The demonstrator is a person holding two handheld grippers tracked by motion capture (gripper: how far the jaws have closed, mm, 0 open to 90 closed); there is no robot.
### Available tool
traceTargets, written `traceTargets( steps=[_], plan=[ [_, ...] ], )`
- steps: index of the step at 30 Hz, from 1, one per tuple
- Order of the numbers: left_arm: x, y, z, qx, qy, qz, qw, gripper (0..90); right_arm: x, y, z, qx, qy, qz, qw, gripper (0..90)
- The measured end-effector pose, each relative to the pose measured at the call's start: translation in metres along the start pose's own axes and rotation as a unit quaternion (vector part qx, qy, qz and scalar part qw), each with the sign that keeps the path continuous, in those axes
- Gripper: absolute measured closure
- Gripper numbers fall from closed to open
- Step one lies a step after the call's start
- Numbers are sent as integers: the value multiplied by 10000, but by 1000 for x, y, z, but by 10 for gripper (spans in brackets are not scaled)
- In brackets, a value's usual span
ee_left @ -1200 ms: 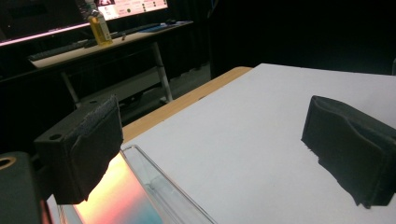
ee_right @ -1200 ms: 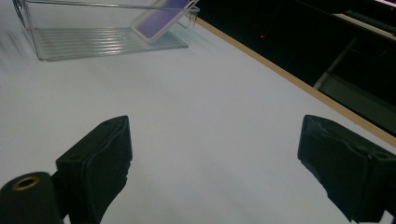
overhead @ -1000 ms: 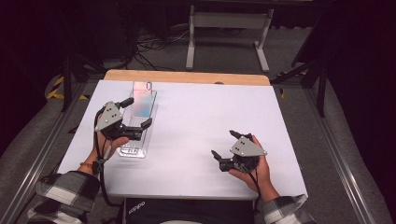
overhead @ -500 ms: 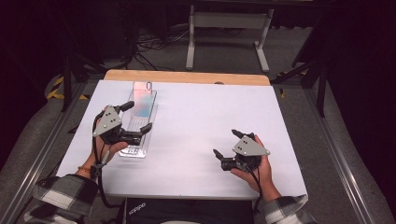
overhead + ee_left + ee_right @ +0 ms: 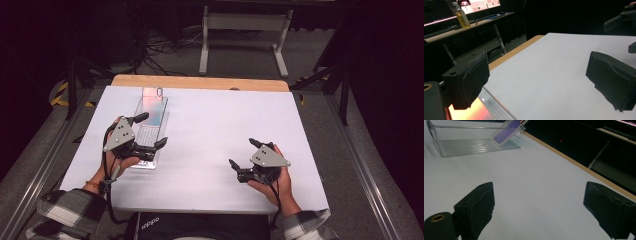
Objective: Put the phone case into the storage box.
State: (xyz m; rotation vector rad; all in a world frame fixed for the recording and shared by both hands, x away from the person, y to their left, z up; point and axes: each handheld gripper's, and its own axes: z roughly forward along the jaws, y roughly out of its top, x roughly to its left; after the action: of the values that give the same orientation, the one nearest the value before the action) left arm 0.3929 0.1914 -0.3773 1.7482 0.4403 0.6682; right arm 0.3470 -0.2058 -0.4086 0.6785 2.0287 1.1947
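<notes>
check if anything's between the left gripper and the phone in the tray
Nothing visible is. The left gripper hovers with open jaws over the near end of the clear tray; the phone leans at the far end, with bare tray floor between.

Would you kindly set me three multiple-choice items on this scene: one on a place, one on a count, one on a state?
1. Where does the phone lie?
A. in the clear tray, leaning on its far end
B. flat on the white table, beside the tray
C. between the right gripper's jaws

2. How many clear trays stand on the table?
A. one
B. two
C. three

3. How do the jaws of the left gripper stand?
A. shut on the phone
B. open, with nothing between them
C. shut on the tray's wall

Key: 1 A, as the right gripper view shows the phone propped aslant inside the tray's far end. 2 A, as the high view shows a single tray at the table's left. 3 B, as the left gripper view shows bare table between the two spread pads.
</notes>
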Motion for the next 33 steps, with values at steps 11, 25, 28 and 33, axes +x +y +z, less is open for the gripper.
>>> traceTargets(
  steps=[11,25,28,33],
  plan=[
    [-9,0,0,-12,-112,45,9999,56,-4,1,-3,-29,-68,62,10000,106],
    [-19,-4,1,52,-195,130,9997,56,-3,2,-4,-66,-79,58,9999,104],
    [-23,-6,2,59,-229,123,9996,55,-2,3,-4,-79,-73,54,9999,104],
    [-25,-6,2,54,-237,129,9996,52,0,3,-4,-67,-46,28,10000,103]
  ],
)
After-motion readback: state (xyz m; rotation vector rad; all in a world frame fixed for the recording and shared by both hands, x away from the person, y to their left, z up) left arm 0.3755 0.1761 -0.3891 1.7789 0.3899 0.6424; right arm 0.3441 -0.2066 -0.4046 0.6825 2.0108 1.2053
